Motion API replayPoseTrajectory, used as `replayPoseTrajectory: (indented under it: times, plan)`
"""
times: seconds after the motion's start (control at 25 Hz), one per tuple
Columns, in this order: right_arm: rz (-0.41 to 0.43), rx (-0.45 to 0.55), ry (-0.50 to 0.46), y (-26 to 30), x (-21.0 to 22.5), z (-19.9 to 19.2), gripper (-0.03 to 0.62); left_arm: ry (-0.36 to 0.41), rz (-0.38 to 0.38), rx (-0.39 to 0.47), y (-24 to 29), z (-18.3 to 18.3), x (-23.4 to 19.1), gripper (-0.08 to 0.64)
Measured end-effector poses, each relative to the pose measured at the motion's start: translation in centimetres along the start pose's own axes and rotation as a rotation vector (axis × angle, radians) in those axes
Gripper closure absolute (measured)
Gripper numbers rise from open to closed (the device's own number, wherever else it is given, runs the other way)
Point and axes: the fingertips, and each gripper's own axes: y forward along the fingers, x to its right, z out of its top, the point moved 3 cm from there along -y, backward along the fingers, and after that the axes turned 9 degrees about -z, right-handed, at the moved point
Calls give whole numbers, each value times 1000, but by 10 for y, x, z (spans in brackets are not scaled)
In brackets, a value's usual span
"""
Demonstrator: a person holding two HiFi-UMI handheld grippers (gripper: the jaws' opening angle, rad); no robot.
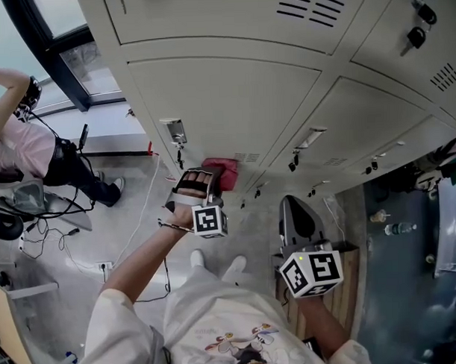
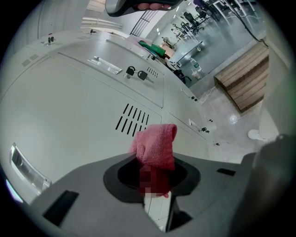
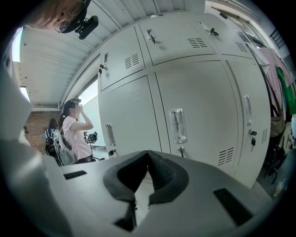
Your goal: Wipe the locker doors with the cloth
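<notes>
Jaws: left gripper (image 2: 155,178) clamped on pink terry cloth (image 2: 156,144), cloth at its 12 o'clock, near grey metal locker door (image 2: 69,115) | right gripper (image 3: 147,157) closed, empty | Risk: shallow bite, rubbing may drag cloth free.

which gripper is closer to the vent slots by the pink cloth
Left. The left gripper, jaws shut on the pink cloth, holds it right by the vent slots. The right gripper, jaws shut and empty, hangs back from the lockers, further right.
</notes>
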Motion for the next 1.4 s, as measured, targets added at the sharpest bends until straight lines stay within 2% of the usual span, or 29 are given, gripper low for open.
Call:
replayPoseTrajectory:
  times: [0.16, 0.32, 0.56, 0.8, 1.08, 1.4]
  plan:
    - [0, -5, -1, 0, -1, -1, 586, -7, -21, -9, 5, -6, 8, 462]
    - [4, -8, -2, -2, -4, -3, 586, 34, -58, -46, 6, -8, 20, 462]
    - [16, 0, -6, -5, -14, -3, 586, -6, -69, -42, -9, -11, 22, 462]
    - [44, 2, -9, -5, -29, -4, 586, -42, -63, -5, -37, 2, 20, 462]
    - [80, 9, -18, -4, -46, -2, 586, -73, 41, 47, -90, 11, -11, 462]
    - [104, 16, -22, -3, -56, -1, 586, 7, 204, 112, -134, 26, -74, 462]
